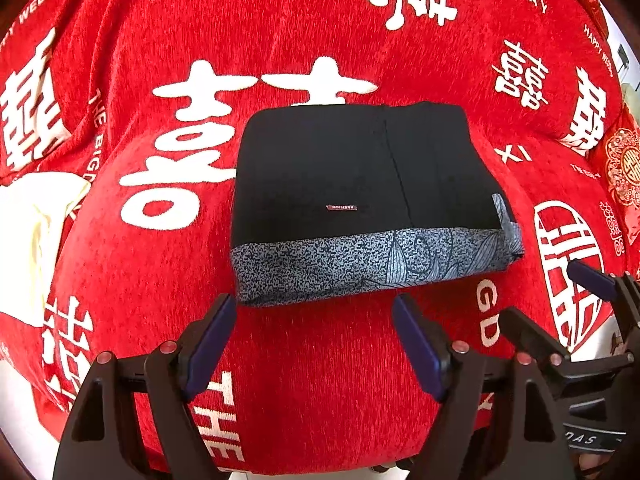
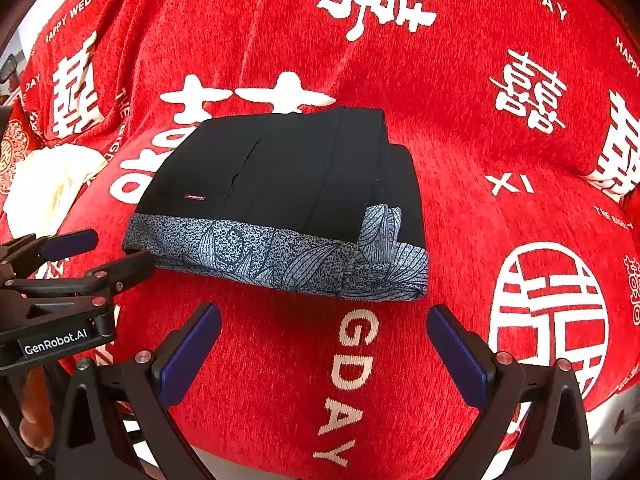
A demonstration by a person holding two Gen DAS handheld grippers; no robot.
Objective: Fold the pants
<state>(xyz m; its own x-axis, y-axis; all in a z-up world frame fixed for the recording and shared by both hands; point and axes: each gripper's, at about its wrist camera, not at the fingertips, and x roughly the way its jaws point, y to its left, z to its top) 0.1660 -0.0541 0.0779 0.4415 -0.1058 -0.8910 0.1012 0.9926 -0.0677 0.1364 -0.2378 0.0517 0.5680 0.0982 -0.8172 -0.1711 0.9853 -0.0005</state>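
The black pants [image 1: 352, 176] lie folded into a compact rectangle on the red cloth, with a grey leaf-patterned band along the near edge and a small label on top. They also show in the right wrist view [image 2: 288, 200]. My left gripper [image 1: 316, 344] is open and empty, just short of the pants' near edge. My right gripper [image 2: 324, 348] is open and empty, also in front of the near edge. Each gripper shows in the other's view: the right one [image 1: 560, 304] at the right, the left one [image 2: 104, 252] at the left.
A red cloth [image 2: 460, 128] with white characters and lettering covers the surface. A cream-white garment [image 1: 36, 232] lies at the left, also in the right wrist view [image 2: 52, 188]. A red patterned cushion [image 1: 624, 176] sits at the far right.
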